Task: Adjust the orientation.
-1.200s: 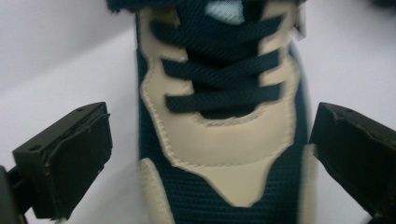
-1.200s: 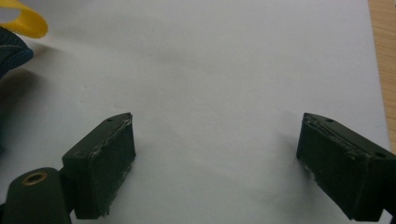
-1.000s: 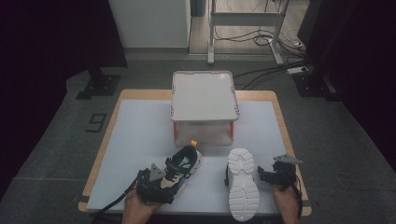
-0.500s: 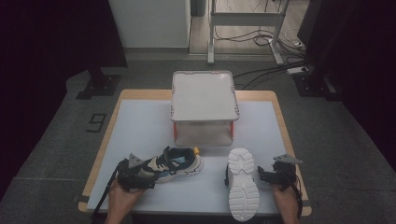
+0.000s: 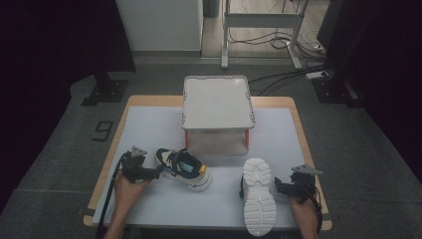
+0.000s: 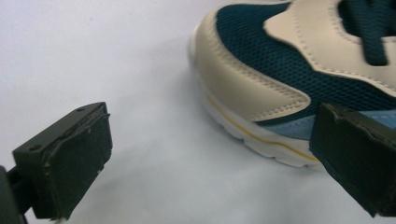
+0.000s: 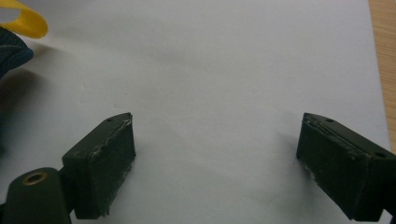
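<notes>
Your tabletop (image 5: 149, 124) is a white sheet framed by a pale wooden edge, standing on grey carpet in a dim room; dark curtains hang on both sides, and cables (image 5: 278, 40) trail over the floor beyond a metal frame at the back. At the far middle of the tabletop sits a white storage box (image 5: 216, 112), its lid flat with rounded corners and red clips at its near corners.

Your left gripper (image 5: 149, 173) lies at the left of the tabletop with its jaws spread apart, and the toe of the upright sneaker (image 5: 181, 169) is just beside it. Your right gripper (image 5: 281, 188) rests near the right edge, its jaws likewise spread wide over bare white surface. The overturned sneaker (image 5: 259, 195) lies sole-up just beside it, the white tread ribbed and lugged.

The left gripper view gives you what the high view cannot: the upright sneaker's (image 6: 299, 70) navy mesh, the stitched cream leather overlays, a pale blue side panel and a thin yellow line along the white midsole. One black jaw pad overlaps the shoe's side in that view; contact cannot be told.

In the right gripper view, a yellow loop (image 7: 23, 21) and a patch of navy fabric show at the top left corner, and the wooden rim shows at the right.
</notes>
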Demonstrator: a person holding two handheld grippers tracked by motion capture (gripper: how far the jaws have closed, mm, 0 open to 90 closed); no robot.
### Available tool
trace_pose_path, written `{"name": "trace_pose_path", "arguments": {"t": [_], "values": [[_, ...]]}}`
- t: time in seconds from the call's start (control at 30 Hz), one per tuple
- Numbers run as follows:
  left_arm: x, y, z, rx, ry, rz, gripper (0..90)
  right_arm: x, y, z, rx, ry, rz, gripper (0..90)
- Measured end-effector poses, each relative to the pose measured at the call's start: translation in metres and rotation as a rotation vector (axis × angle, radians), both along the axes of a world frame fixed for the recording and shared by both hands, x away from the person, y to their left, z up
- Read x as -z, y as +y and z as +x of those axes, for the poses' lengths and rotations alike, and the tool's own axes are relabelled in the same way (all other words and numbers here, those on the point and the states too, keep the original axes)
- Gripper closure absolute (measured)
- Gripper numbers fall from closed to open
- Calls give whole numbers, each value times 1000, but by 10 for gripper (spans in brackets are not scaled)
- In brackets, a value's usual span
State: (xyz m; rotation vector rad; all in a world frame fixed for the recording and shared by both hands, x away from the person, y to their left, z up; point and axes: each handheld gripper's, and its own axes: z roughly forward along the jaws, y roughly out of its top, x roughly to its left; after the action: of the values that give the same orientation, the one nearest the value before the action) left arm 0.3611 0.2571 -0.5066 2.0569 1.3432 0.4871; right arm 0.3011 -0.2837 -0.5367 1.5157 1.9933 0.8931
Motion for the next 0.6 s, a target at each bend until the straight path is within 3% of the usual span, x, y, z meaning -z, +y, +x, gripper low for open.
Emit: {"name": "trace_pose_path", "arguments": {"t": [0.33, 0.47, 0.6], "values": [[-4, -5, 33, -9, 13, 44, 0, 0, 0, 0, 0, 0, 0, 109], [-9, -4, 25, -18, 26, 53, 8, 0, 0, 0, 0, 0, 0, 110], [-17, -9, 1, 25, 16, -5, 21, 0, 0, 0, 2, -3, 1, 110]]}}
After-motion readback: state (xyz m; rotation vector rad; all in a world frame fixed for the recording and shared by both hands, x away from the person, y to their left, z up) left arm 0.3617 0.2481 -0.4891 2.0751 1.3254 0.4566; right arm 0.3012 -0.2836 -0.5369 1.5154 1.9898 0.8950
